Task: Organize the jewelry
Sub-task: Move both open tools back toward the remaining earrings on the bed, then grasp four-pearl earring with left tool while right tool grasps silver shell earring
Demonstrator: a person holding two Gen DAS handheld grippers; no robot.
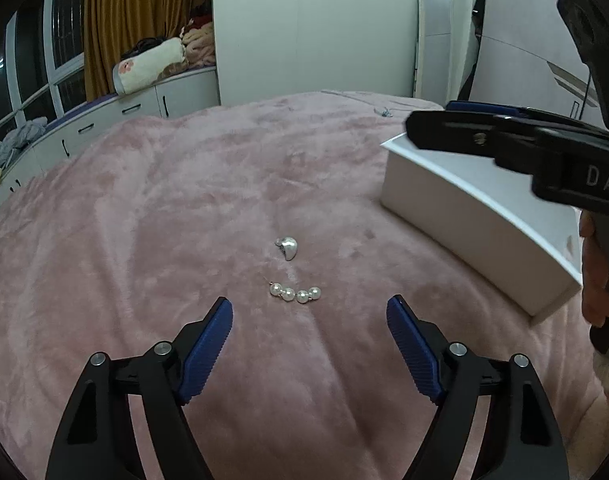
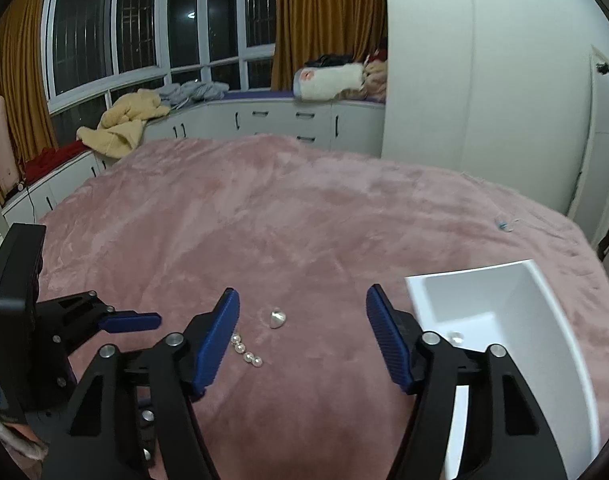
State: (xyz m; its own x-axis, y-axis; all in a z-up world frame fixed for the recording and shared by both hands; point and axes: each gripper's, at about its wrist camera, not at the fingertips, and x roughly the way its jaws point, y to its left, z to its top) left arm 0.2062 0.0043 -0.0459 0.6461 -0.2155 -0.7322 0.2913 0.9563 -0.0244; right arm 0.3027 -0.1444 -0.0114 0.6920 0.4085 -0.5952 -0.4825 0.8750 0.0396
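Note:
A short pearl string (image 1: 295, 293) and a silver heart-shaped piece (image 1: 287, 246) lie on the pink blanket (image 1: 184, 200). My left gripper (image 1: 309, 312) is open and empty, just short of the pearls. A white box (image 1: 476, 216) stands to the right. In the right wrist view my right gripper (image 2: 302, 304) is open and empty, with the pearls (image 2: 247, 353) and the heart piece (image 2: 277, 317) between its fingers on the blanket. The white box (image 2: 552, 344) is open at right, with a small shiny item (image 2: 455, 337) inside. The left gripper (image 2: 132, 321) shows at left.
A thin chain with a pendant (image 1: 384, 112) lies at the bed's far edge; it also shows in the right wrist view (image 2: 504, 225). White cabinets (image 2: 264, 120) with piled clothes run under the windows. A wardrobe (image 2: 464, 80) stands behind the bed.

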